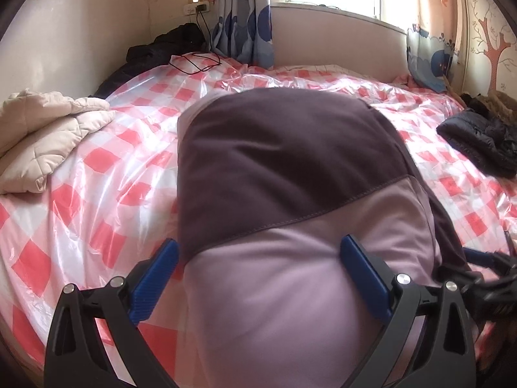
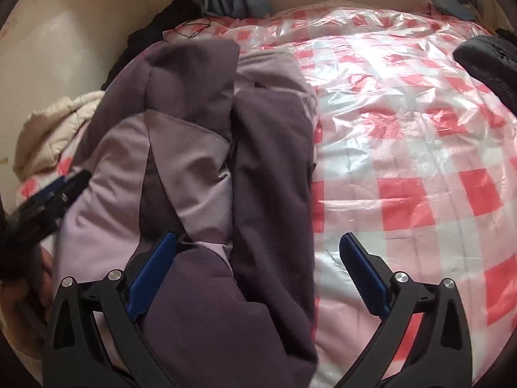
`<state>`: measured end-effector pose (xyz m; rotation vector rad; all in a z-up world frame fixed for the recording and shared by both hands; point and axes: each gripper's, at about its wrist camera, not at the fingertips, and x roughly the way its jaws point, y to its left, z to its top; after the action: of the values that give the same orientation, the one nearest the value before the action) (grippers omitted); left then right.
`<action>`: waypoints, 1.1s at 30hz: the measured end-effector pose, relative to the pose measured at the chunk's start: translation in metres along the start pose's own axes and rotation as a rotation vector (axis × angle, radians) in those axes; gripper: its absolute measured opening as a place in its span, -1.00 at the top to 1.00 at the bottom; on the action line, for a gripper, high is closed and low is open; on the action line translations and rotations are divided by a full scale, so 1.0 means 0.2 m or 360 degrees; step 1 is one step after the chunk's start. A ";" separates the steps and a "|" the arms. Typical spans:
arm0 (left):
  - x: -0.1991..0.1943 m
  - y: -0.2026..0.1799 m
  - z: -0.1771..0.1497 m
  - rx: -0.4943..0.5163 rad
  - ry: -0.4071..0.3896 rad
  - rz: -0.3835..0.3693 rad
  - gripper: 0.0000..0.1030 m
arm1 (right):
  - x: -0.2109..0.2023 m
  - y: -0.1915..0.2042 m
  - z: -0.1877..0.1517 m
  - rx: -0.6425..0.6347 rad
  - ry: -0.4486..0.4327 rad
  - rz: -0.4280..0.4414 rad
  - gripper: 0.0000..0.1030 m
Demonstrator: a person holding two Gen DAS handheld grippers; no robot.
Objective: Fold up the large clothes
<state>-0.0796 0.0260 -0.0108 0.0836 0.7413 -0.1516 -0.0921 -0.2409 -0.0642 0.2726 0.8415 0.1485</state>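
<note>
Jacket (image 1: 290,194), soft two-tone purple, on glossy sheet (image 1: 113,161).

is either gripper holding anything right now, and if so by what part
Nothing is held. Both the left gripper and right gripper are open over the purple jacket.

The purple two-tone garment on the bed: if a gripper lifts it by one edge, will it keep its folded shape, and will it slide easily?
The purple garment would probably sag and unfold: it lies in soft, loose folds. It may slide easily if pushed, since the plastic sheet under it looks glossy. It seems padded, so likely bulky.
</note>
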 end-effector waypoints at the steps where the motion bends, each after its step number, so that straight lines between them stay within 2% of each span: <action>1: -0.03 0.00 0.00 -0.0006 0.0005 0.0016 -0.86 | -0.06 0.02 0.01 -0.0027 -0.0031 -0.0021 -0.87; 4: -0.17 -0.05 -0.01 0.0054 -0.0002 0.0073 -0.86 | -0.26 0.11 -0.01 -0.0135 -0.0156 -0.0104 -0.87; 7: -0.32 -0.14 -0.05 0.0174 -0.0003 0.0080 -0.86 | -0.42 0.16 -0.08 -0.0197 -0.0199 -0.0188 -0.87; 13: -0.60 -0.20 -0.10 0.0156 -0.0056 0.0061 -0.86 | -0.63 0.31 -0.19 -0.0284 -0.0244 -0.0240 -0.87; 18: -0.73 -0.20 -0.13 0.0136 -0.0100 0.0054 -0.86 | -0.68 0.39 -0.23 -0.0320 -0.0270 -0.0248 -0.87; 22: -0.80 -0.19 -0.14 0.0129 -0.0123 0.0064 -0.86 | -0.70 0.37 -0.24 -0.0302 -0.0264 -0.0233 -0.87; 33: -0.82 -0.16 -0.15 0.0087 -0.0083 0.0064 -0.86 | -0.69 0.38 -0.24 -0.0302 -0.0218 -0.0240 -0.87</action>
<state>-0.2239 0.0162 0.0779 0.1460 0.6830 -0.1349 -0.2211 -0.1929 0.0252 0.0402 0.7036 0.0667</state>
